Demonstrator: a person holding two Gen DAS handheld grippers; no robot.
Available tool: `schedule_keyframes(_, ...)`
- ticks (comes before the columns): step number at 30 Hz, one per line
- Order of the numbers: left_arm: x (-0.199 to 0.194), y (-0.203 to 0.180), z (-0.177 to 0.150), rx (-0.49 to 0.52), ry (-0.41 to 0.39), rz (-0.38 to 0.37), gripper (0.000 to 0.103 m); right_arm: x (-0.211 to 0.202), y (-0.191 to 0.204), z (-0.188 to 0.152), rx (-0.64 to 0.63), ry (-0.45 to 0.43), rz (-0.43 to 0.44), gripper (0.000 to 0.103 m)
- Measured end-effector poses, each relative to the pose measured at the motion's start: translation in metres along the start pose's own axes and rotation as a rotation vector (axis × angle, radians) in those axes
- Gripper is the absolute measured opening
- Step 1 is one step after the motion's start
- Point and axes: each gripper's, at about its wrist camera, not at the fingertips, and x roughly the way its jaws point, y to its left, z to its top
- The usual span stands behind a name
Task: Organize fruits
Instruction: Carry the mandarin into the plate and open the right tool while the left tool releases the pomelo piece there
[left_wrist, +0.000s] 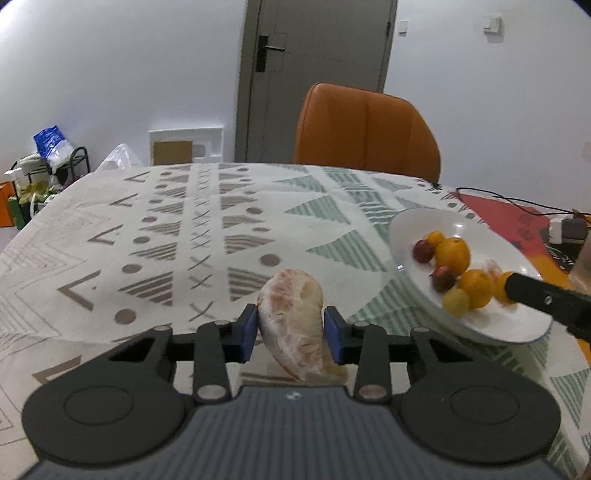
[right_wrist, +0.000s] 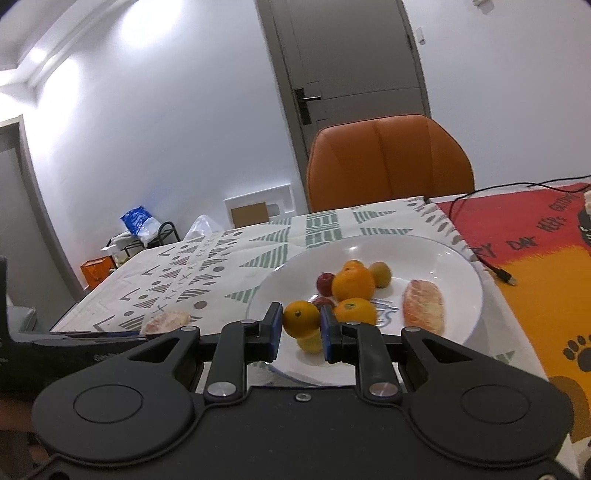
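My left gripper (left_wrist: 291, 330) is shut on a peeled pomelo segment (left_wrist: 295, 325) and holds it above the patterned tablecloth; the segment also shows in the right wrist view (right_wrist: 168, 321). My right gripper (right_wrist: 300, 328) is shut on a small orange (right_wrist: 301, 318) over the near rim of the white plate (right_wrist: 458, 273). The plate (left_wrist: 406, 229) holds several oranges (right_wrist: 352, 283), small red fruits (right_wrist: 325, 282), yellow-green fruits (right_wrist: 380, 274) and another pomelo segment (right_wrist: 423, 306). The right gripper's finger (left_wrist: 543, 297) reaches over the plate in the left wrist view.
An orange chair (left_wrist: 365, 129) stands behind the table. A red and orange mat (right_wrist: 535, 258) with a black cable (right_wrist: 495, 267) lies right of the plate. Bags and a rack (left_wrist: 48, 162) stand on the floor at the left.
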Motion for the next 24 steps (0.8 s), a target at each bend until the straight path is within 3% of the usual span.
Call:
schedule_keyframes(16, -0.004, -0.035, 0.017, 0.052, -0.045, -0.047, 0.037, -0.003, -0.044, -0.002, 0.069, -0.016, -0.075, 0.02)
schedule_keyframes(19, -0.003, -0.041, 0.02, 0.059, -0.05, -0.058, 0.037, -0.004, -0.048, -0.003, 0.083, -0.01, -0.089, 0.026)
schedule_keyframes(24, 0.0, -0.052, 0.024, 0.073, -0.057, -0.077, 0.037, -0.01, -0.05, -0.004, 0.083, -0.018, -0.092, 0.026)
